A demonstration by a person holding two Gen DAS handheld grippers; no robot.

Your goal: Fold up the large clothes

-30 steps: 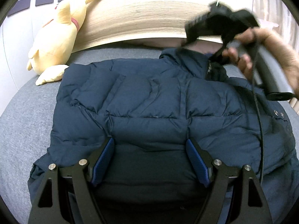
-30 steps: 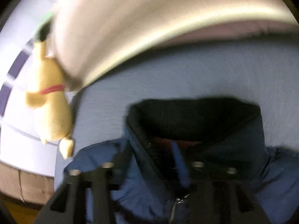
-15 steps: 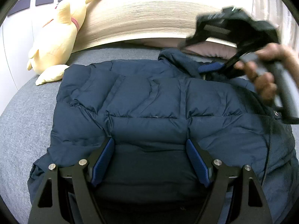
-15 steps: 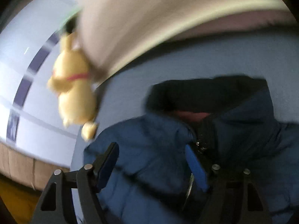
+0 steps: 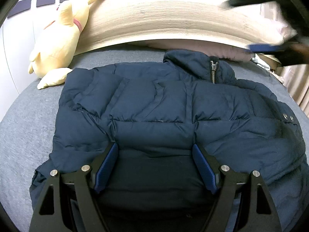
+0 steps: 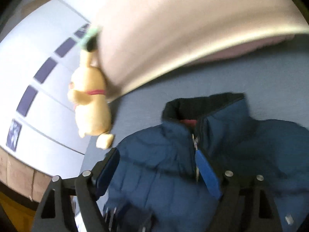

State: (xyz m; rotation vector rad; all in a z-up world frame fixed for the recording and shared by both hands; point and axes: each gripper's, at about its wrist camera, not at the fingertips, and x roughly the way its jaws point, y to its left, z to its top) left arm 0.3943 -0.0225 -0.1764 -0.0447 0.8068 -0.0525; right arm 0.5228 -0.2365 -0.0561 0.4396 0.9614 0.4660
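Jacket [image 5: 166, 116]: dark blue, padded, lay flat on the grey bed [image 5: 23, 135], collar toward the headboard [image 5: 164, 27], zip closed at the neck.
Left gripper [image 5: 154, 166]: jaws spread wide over the lower part of the jacket; fabric lay between the pads, but whether they pressed it could not be told.
Right gripper [image 6: 158, 174]: blurred, jaws opening, poised above the collar [image 6: 202, 106], nothing pinched.
Edges: jacket's left edge near the yellow plush toy [image 5: 59, 36], not touching.
Open room: bare bedding on the left and behind the collar.
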